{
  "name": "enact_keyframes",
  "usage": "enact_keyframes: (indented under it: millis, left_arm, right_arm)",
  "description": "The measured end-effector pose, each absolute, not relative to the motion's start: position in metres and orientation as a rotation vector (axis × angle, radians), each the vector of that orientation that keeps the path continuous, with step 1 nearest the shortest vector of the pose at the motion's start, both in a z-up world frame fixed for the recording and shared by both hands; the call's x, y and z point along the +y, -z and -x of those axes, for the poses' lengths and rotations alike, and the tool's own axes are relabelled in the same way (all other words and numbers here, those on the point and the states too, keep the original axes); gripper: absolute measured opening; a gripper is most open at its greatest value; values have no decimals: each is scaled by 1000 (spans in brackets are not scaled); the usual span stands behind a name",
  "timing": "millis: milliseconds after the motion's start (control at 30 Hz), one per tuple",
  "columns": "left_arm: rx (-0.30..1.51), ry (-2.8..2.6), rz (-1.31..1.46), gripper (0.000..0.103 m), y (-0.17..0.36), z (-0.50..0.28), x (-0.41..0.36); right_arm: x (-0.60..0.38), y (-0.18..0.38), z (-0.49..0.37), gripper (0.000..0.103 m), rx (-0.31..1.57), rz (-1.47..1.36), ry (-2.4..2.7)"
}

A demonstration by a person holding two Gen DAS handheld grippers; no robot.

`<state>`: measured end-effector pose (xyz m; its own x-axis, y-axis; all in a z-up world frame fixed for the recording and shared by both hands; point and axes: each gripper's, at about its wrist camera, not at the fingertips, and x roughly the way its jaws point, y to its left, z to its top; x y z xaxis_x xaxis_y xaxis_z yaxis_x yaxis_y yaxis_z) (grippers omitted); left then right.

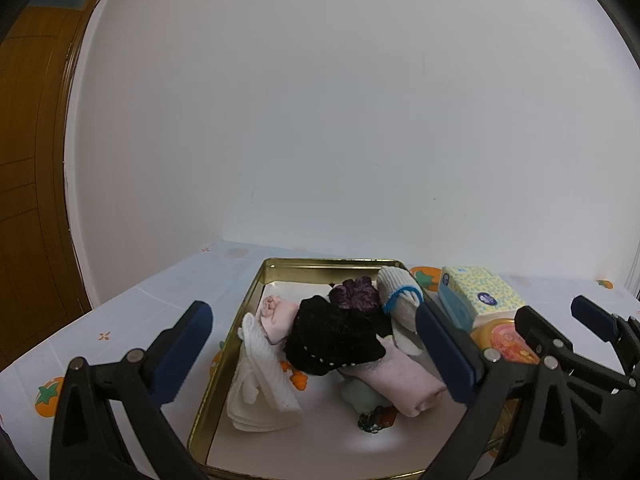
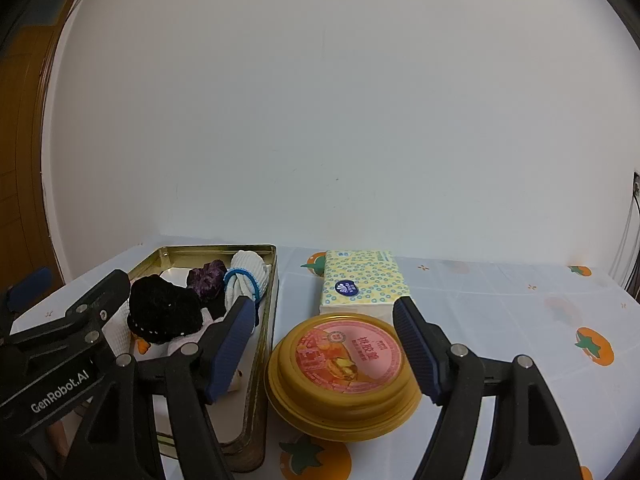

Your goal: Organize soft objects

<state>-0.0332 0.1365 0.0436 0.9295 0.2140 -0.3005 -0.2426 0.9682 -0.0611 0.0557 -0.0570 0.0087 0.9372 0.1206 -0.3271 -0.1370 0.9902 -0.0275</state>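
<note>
A gold metal tray (image 1: 244, 304) (image 2: 268, 320) holds soft things: a white cloth (image 1: 260, 384), a pink roll (image 1: 404, 376), a black knit piece (image 1: 332, 336) (image 2: 164, 316), a purple scrunchie (image 1: 356, 294) (image 2: 206, 278) and a white glove with a blue band (image 1: 400, 292) (image 2: 246, 276). My left gripper (image 1: 316, 344) is open and empty above the tray's near half. My right gripper (image 2: 324, 356) is open and empty, its fingers either side of a round gold tin (image 2: 344, 368) (image 1: 504, 340).
A yellow patterned tissue pack (image 2: 364, 284) (image 1: 480, 292) lies behind the tin, right of the tray. The table (image 2: 520, 320) has a pale cloth with orange fruit prints. A white wall stands close behind. A wooden door (image 1: 32, 160) is at the left.
</note>
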Motion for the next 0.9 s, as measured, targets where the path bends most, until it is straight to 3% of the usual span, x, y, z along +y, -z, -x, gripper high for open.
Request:
enact_keyframes:
  millis: [900]
  left_arm:
    - [298,-229,97,103,-44,31,138]
  right_arm:
    - [-59,-10,-53,74,326,47,-132]
